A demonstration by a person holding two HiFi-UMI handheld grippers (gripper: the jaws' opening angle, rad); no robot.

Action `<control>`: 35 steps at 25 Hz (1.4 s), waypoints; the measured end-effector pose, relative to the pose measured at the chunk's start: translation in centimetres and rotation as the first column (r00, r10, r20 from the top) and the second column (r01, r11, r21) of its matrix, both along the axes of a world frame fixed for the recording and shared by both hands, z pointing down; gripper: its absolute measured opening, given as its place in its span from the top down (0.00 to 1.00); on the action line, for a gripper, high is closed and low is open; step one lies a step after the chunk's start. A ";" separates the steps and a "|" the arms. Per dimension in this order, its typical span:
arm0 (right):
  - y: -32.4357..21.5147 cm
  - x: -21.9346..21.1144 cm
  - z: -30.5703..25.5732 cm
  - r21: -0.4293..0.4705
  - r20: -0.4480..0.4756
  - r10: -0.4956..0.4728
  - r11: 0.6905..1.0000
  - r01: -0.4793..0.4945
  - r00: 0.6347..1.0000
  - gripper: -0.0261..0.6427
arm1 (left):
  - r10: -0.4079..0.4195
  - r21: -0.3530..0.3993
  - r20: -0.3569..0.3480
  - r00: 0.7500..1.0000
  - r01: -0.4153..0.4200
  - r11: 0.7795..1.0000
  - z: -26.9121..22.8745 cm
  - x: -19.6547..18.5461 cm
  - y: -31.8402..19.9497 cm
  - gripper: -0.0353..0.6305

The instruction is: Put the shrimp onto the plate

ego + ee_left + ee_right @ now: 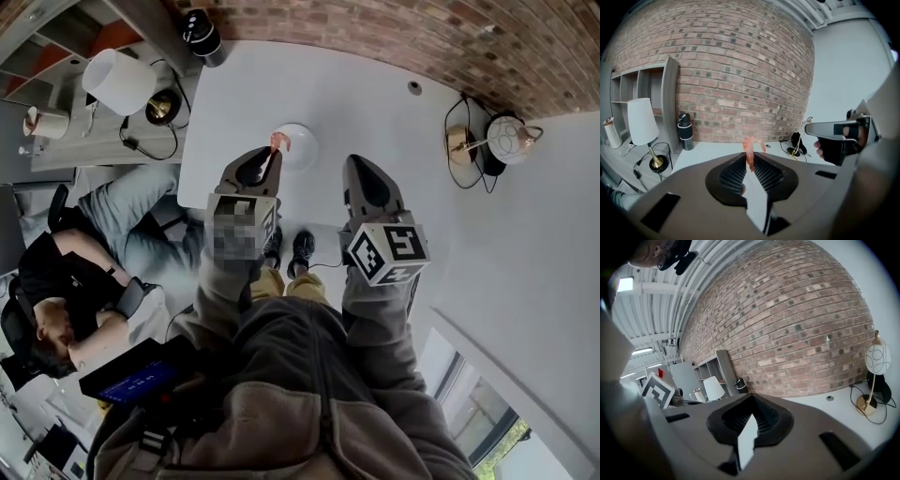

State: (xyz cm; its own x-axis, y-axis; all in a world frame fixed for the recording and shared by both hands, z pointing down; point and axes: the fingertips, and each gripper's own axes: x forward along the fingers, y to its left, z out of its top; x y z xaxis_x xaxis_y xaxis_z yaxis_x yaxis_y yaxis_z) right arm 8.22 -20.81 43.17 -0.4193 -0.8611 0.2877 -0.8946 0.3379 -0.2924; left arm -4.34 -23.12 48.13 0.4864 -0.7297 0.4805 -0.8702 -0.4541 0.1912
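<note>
One shrimp (750, 147) in left claw (750, 161), near plate (306, 150)

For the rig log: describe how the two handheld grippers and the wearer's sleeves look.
The left gripper and right gripper are grey-brown tapered shells with black ribbed pads inside. Each carries a cube. The right cube is white with black square markers, while the left cube cannot be read. The sleeves are grey-brown fleece.
</note>
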 end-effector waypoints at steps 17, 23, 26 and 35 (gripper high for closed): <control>-1.2 0.1 8.8 -0.179 -0.046 0.036 0.983 -0.043 0.998 0.96 | 0.024 -0.213 0.036 0.999 -0.016 0.977 10.2 0.0 -0.7 0.87; -1.5 -0.1 11.0 -0.214 -0.068 0.025 0.976 -0.039 0.997 0.96 | 0.028 -0.280 0.047 0.999 -0.014 0.960 13.6 0.1 -1.0 0.87; -1.4 0.1 12.8 -0.242 -0.076 0.024 0.969 -0.041 0.997 0.96 | 0.035 -0.304 0.057 0.998 -0.016 0.953 15.0 0.2 -1.0 0.87; -1.3 0.6 16.1 -0.319 -0.091 0.016 0.947 -0.044 0.996 0.96 | 0.047 -0.375 0.073 0.996 -0.016 0.927 19.5 1.0 -1.9 0.87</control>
State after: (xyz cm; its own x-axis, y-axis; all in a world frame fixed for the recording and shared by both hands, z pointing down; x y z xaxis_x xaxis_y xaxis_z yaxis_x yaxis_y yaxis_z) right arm 8.80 -22.10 59.31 -0.3560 -0.7294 0.5841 -0.9295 0.2118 -0.3020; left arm -3.30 -25.01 67.65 0.4556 -0.4744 0.7532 -0.8758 -0.3905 0.2838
